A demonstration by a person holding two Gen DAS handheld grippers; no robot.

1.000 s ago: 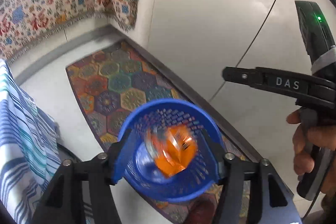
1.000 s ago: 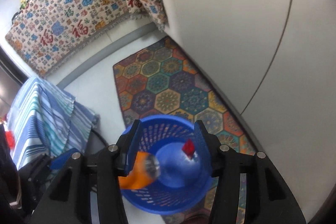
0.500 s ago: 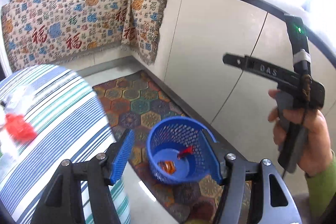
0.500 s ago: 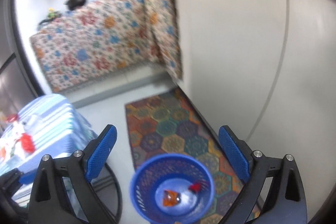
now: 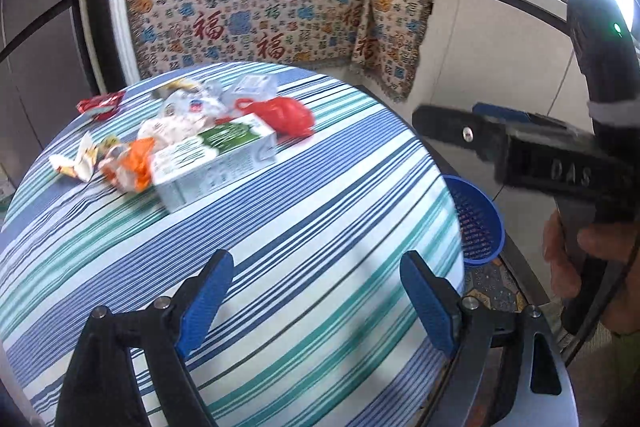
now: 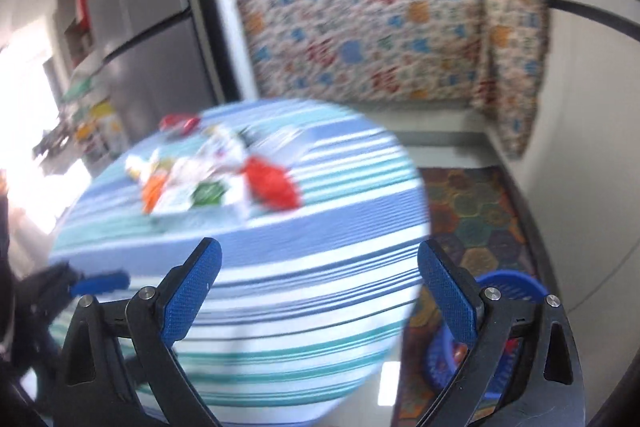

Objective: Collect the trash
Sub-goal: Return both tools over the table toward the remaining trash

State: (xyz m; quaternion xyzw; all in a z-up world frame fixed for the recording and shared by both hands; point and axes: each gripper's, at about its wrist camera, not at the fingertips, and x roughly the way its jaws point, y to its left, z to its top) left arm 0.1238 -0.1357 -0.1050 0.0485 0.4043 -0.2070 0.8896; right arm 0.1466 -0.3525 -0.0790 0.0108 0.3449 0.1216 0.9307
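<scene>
Several light, crumply wrappers (image 5: 128,163), a stiffer carton (image 5: 216,159) and a soft red bag (image 5: 288,115) lie piled on the striped table (image 5: 320,227); left gripper (image 5: 316,299) opening empty, right gripper (image 6: 320,291) wide and empty; pinch the carton across its narrow sides.

raised letters "das" are showing on the black body of the right gripper (image 5: 568,175). the red character "福" is repeating across the patterned cloth (image 5: 256,7) hanging behind the table. print on the carton (image 5: 216,159) is staying too blurred to read.
</scene>
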